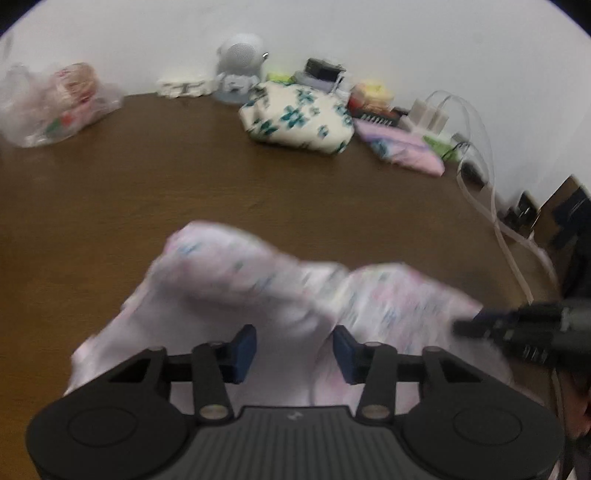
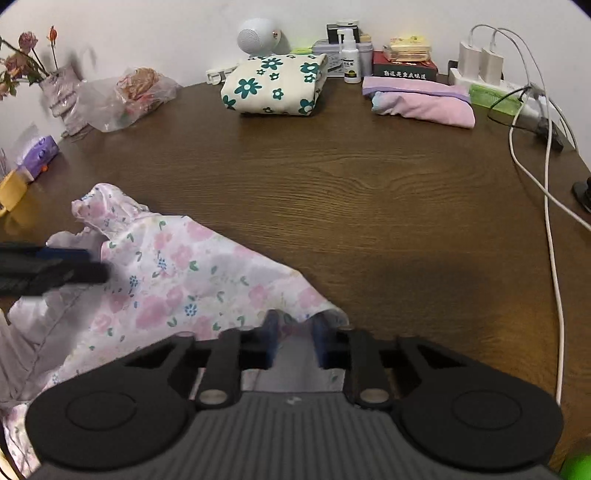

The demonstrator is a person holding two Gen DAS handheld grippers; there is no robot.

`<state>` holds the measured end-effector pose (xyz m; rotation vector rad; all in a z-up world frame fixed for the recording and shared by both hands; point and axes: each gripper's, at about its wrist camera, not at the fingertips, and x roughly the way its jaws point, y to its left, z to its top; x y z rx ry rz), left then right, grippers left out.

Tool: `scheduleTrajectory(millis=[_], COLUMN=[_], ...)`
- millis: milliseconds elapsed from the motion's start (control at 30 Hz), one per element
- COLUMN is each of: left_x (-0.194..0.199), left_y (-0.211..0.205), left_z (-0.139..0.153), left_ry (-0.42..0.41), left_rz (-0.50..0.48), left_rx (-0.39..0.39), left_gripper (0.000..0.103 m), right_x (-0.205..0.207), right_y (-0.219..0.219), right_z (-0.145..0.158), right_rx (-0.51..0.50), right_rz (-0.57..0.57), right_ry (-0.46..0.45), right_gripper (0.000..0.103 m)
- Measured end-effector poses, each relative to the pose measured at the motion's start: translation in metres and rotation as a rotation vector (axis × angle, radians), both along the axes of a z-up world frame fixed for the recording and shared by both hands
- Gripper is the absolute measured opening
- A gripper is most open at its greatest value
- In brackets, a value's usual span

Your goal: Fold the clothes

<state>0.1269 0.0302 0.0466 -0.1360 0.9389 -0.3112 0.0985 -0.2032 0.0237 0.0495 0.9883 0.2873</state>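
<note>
Plastic bag [image 2: 125, 98]: far ahead-left of the fingers.
Round white speaker [image 2: 257, 36]: straight ahead, by the wall.
Spray bottle [image 2: 351, 55]: ahead, slightly right.
White cables [image 2: 550, 206]: far right.

- My jaws are matt black plastic with blue pads; the body behind them is ribbed grey.
- The garment [image 2: 177, 273] is thin, soft, floral-printed cloth.
- The desk [image 2: 369, 177] is brown wood with visible grain, faintly sheened.
- The bag [image 2: 110, 99] is clear, crinkly plastic.

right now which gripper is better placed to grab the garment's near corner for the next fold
Right. The right gripper has its open fingers straddling the floral garment corner, while the left gripper hovers open over its middle.
</note>
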Motion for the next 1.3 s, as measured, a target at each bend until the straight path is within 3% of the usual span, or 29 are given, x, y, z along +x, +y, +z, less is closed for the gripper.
scheduleTrajectory(millis=[33, 67, 200, 333, 467, 533, 600, 633, 700, 800, 867, 933, 1000, 1033, 1133, 1167, 1267, 1300], left_x=[0.006, 0.013, 0.038, 0.052, 0.059, 0.054, 0.044, 0.033, -0.001, -0.060, -0.095, -0.119, -0.139, -0.150, -0.179, -0.184, -0.197, -0.201], left_y=[0.001, 0.002, 0.007, 0.027, 0.051, 0.060, 0.065, 0.068, 0.069, 0.065, 0.063, 0.068, 0.079, 0.087, 0.108, 0.113, 0.121, 0.122], left_z=[-0.001, -0.003, -0.017, -0.027, -0.028, -0.019, -0.004, 0.008, 0.035, 0.056, 0.054, 0.038, 0.018, 0.009, -0.007, -0.011, -0.021, -0.020], left_ry=[-0.008, -0.014, -0.057, -0.077, -0.073, -0.049, -0.037, -0.058, -0.125, -0.245, -0.288, -0.261, -0.216, -0.192, -0.165, -0.150, -0.110, -0.112], left_rz=[0.014, 0.032, 0.140, 0.287, 0.412, 0.412, 0.380, 0.338, 0.241, 0.114, 0.063, 0.065, 0.084, 0.082, 0.041, 0.043, 0.069, 0.080], left_rx=[-0.025, -0.049, -0.046, -0.049, -0.093, -0.111, -0.131, -0.132, -0.118, -0.059, -0.001, 0.062, 0.118, 0.127, 0.086, 0.078, 0.068, 0.071], left_gripper=[0.023, 0.003, 0.002, 0.003, 0.005, 0.011, 0.025, 0.030, 0.055, 0.076, 0.077, 0.075, 0.062, 0.061, 0.061, 0.056, 0.031, 0.029], right_x=[0.004, 0.008, 0.050, 0.091, 0.094, 0.072, 0.045, 0.032, 0.005, -0.034, -0.061, -0.088, -0.110, -0.115, -0.127, -0.130, -0.126, -0.122], right_y=[0.002, 0.005, 0.027, 0.058, 0.070, 0.070, 0.067, 0.066, 0.064, 0.060, 0.058, 0.055, 0.058, 0.068, 0.090, 0.095, 0.089, 0.086], right_z=[0.000, -0.001, 0.000, 0.002, 0.031, 0.037, 0.037, 0.037, 0.037, 0.037, 0.037, 0.037, 0.034, 0.028, 0.012, 0.008, 0.001, 0.001], right_rx=[-0.005, -0.012, -0.080, -0.193, -0.188, -0.166, -0.149, -0.141, -0.124, -0.098, -0.082, -0.065, -0.050, -0.055, -0.118, -0.144, -0.148, -0.153], right_rz=[0.017, 0.030, 0.058, 0.065, 0.049, 0.076, 0.104, 0.118, 0.147, 0.189, 0.217, 0.245, 0.277, 0.300, 0.364, 0.383, 0.380, 0.371], right_ry=[0.000, -0.001, -0.012, -0.086, -0.155, -0.164, -0.161, -0.159, -0.156, -0.151, -0.147, -0.144, -0.138, -0.131, -0.123, -0.126, -0.114, -0.111], right_gripper=[0.005, 0.001, 0.001, 0.002, 0.010, 0.024, 0.050, 0.054, 0.061, 0.068, 0.067, 0.062, 0.054, 0.050, 0.028, 0.019, 0.017, 0.017])
